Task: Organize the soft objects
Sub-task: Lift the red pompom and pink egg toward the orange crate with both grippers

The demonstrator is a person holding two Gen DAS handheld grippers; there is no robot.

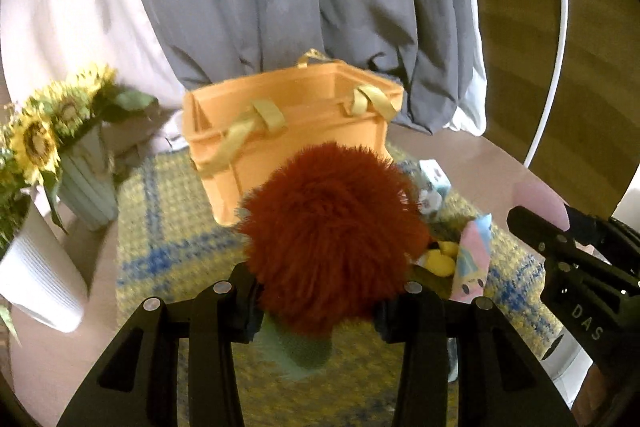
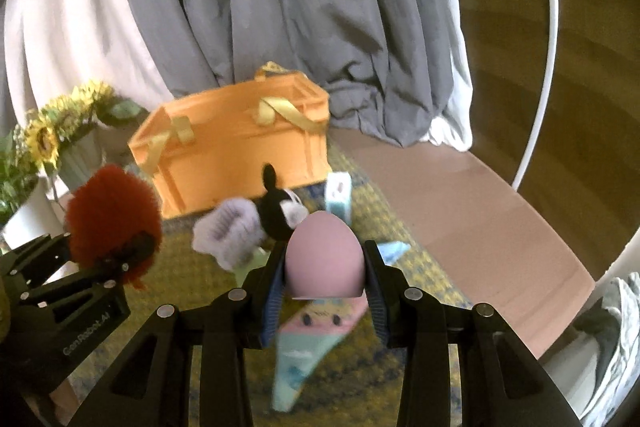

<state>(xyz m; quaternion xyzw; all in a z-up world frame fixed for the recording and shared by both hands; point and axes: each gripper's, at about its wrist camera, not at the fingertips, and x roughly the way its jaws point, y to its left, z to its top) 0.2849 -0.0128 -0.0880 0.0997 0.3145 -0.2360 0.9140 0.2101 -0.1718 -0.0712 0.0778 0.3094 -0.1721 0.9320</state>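
Observation:
My left gripper (image 1: 316, 311) is shut on a fluffy red-brown pompom toy (image 1: 332, 235) with a green base, held above the mat in front of the orange crate (image 1: 288, 131). The toy and left gripper also show in the right wrist view (image 2: 112, 219). My right gripper (image 2: 324, 287) is shut on a pink egg-shaped sponge (image 2: 324, 259), held above the mat. The orange crate (image 2: 240, 155) has yellow ribbon handles and stands behind. On the mat lie a black-and-white plush (image 2: 280, 211), a lilac fuzzy item (image 2: 228, 231), and a pastel sock (image 2: 312, 339).
A yellow and blue woven mat (image 1: 168, 247) covers a round pink table (image 2: 460, 211). Sunflowers in a ribbed vase (image 1: 84, 183) and a white pot (image 1: 36, 275) stand at left. Grey and white curtains (image 2: 280, 7) hang behind. A small printed box (image 2: 338, 195) stands by the crate.

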